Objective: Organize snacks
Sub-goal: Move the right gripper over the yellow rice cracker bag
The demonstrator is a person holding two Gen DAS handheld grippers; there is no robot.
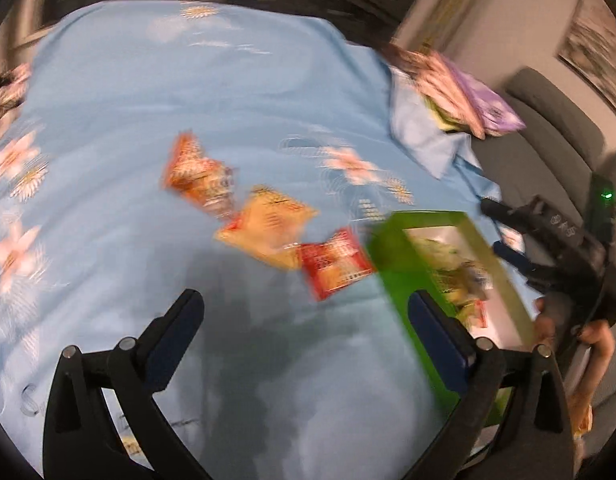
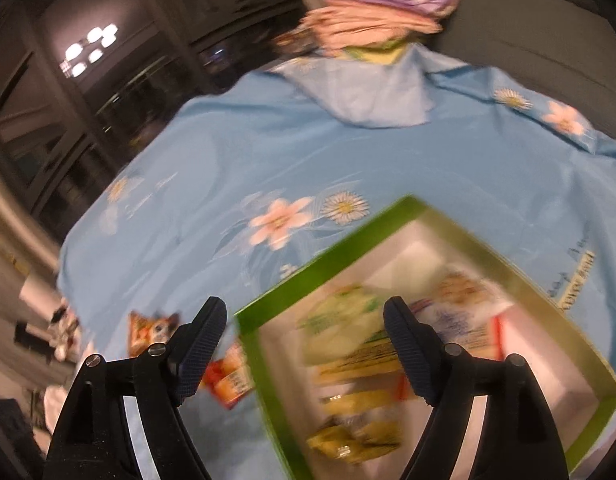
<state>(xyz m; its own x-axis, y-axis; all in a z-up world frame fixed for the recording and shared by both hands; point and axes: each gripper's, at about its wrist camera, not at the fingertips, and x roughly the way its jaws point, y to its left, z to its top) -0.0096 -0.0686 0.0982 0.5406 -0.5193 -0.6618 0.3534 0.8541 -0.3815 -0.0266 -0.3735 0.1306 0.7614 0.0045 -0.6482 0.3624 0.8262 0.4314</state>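
A green box point(image 2: 388, 360) of snack packets fills the lower right; the right gripper point(image 2: 304, 316) hangs open above its left rim.

We've got green box point(image 2: 340, 240) sitting open on blue flowered worktop point(image 1: 148, 100), white inside, few snack packs point(image 2: 356, 364) piled in it, green and yellow wrappers mostly, all blurry. Three loose packets outside, just left of box in left wrist view: orange one point(image 1: 196, 176), yellow-orange one point(image 1: 268, 224), red one point(image 1: 334, 260) nearest box wall, all lying flat.
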